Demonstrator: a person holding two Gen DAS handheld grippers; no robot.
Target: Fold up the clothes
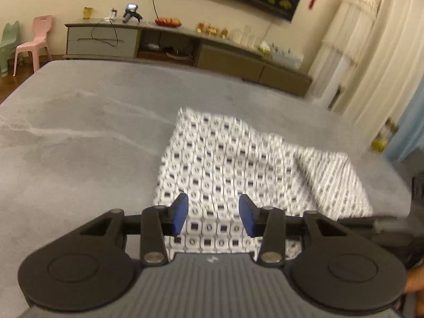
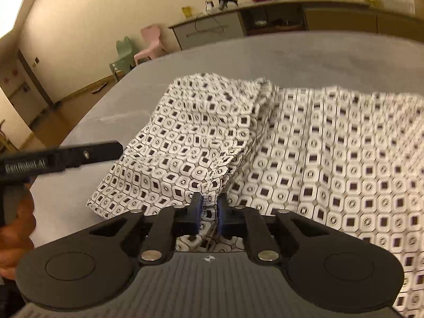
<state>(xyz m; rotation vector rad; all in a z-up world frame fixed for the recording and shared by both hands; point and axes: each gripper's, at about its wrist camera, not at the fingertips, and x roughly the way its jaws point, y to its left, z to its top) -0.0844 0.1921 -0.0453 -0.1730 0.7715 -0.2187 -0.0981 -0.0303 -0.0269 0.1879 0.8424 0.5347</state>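
Note:
A white garment with a black square print (image 1: 228,164) lies on the grey bed (image 1: 79,132). My left gripper (image 1: 213,214) is open just above its near edge, with blue pads (image 1: 180,213) apart and nothing between them. In the right wrist view the same garment (image 2: 318,159) spreads to the right, with a folded part (image 2: 185,137) lying over its left side. My right gripper (image 2: 209,212) is shut on a pinch of the garment's fabric at the near edge. The left gripper's black body (image 2: 61,159) shows at the left of that view.
A long low cabinet (image 1: 185,50) with small items stands against the far wall. A pink chair (image 1: 31,45) and a green chair (image 1: 9,45) stand at the far left. White curtains (image 1: 371,53) hang on the right. Grey bed surface (image 2: 265,53) extends beyond the garment.

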